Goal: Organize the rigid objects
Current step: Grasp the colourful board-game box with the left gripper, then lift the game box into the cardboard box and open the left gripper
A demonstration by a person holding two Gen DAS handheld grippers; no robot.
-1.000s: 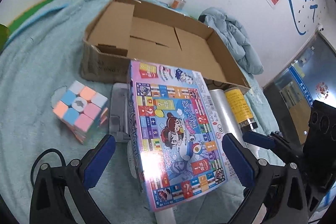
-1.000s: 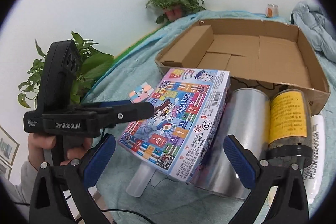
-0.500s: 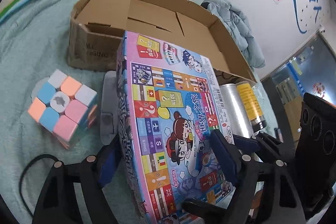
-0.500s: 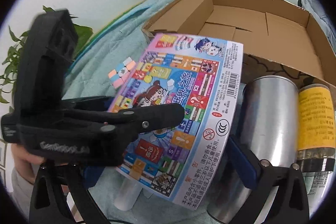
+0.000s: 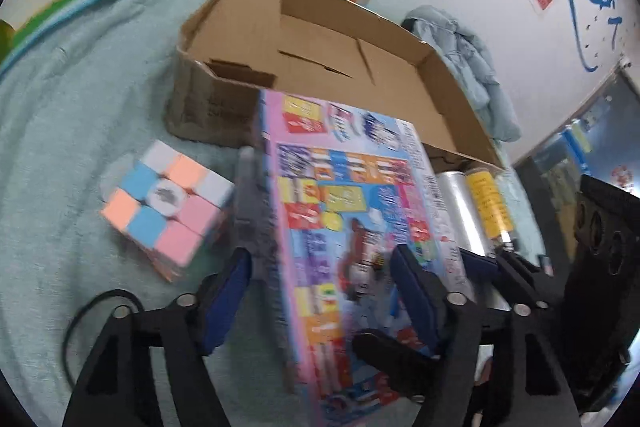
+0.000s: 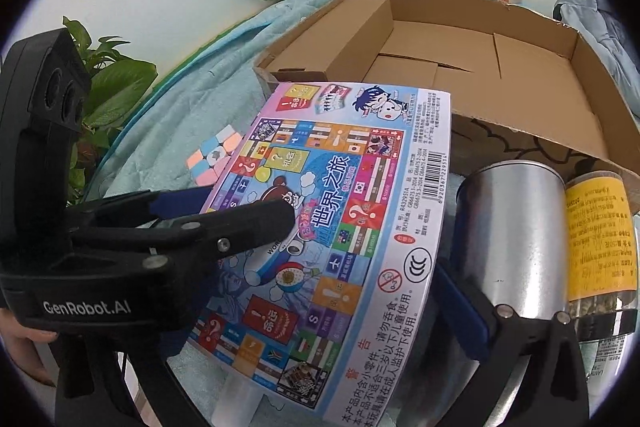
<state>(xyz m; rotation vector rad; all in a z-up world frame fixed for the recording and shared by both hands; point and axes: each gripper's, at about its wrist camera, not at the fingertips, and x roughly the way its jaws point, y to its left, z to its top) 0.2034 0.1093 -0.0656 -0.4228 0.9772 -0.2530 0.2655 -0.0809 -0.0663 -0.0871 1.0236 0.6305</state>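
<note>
The left gripper is clamped on the board game box, one finger on its printed face, the other at its left edge. The right gripper has its fingers apart, straddling the box's near end, before the cardboard carton.

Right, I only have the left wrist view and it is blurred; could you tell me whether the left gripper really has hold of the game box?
Observer: Yes. In the right wrist view the left gripper is clamped on the game box, with its black upper finger across the printed face and a blue pad underneath.
Operator: Thank you. Is the right gripper gripping it as well?
Observer: No. The right gripper is open; its one visible finger stands beside the box's right edge.
</note>
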